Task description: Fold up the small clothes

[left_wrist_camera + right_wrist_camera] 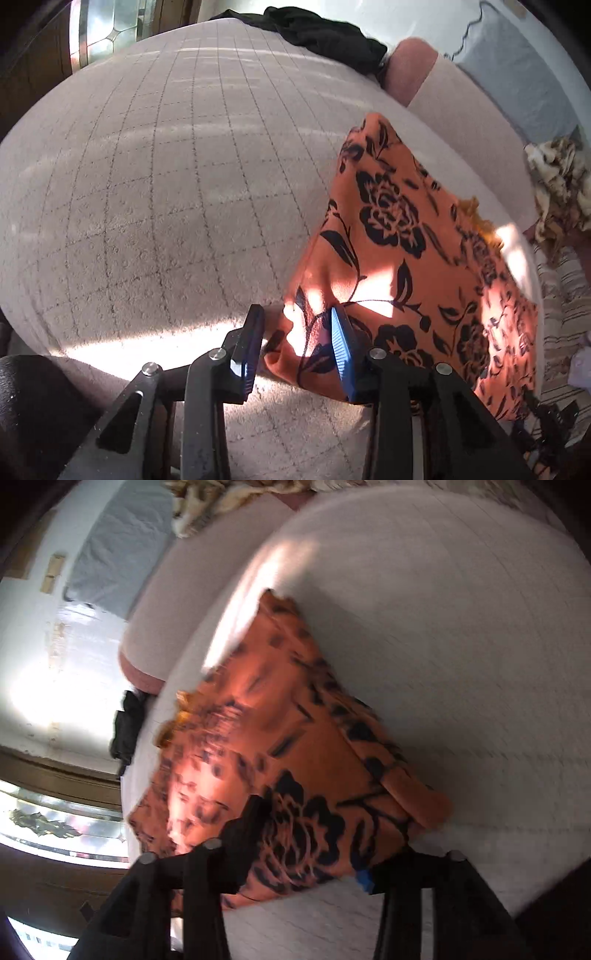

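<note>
Step in hand, as judged: mid-fold on one small garment, with an edge laid over and both tools at the near corners.

Orange floral garment (413,236) found lying on the bed (155,192), on a pale gridded cover, toward the right side in the left wrist view. Already doubled over by the look of it, with a thick rolled edge at the near side. Surface mostly flat; far edge ragged, with a yellowish fringe showing.

Left gripper (295,332): jaws part open, near left corner of the garment standing between them. Right blue pad against the cloth, left pad clear of it; not clamped, so read as released.

Right gripper (314,834): jaws apart, straddling the near edge of the garment. View blurred; no pinch on the cloth made out, so taken as released, with some doubt.

Also noted: black cloth (325,33) at the far edge of the bed, grey pillow (517,85) far right, patterned bedding (561,184) at right. Strong sun patch across the near part of the bed.

Next move, as judged: either withdraw both tools and check the fold lies square, or regrip the near corners for a further fold. Regrip calls for both layers caught together, not the top one alone. Risk: loose fabric dragging with a pad on withdrawal and undoing the fold.
</note>
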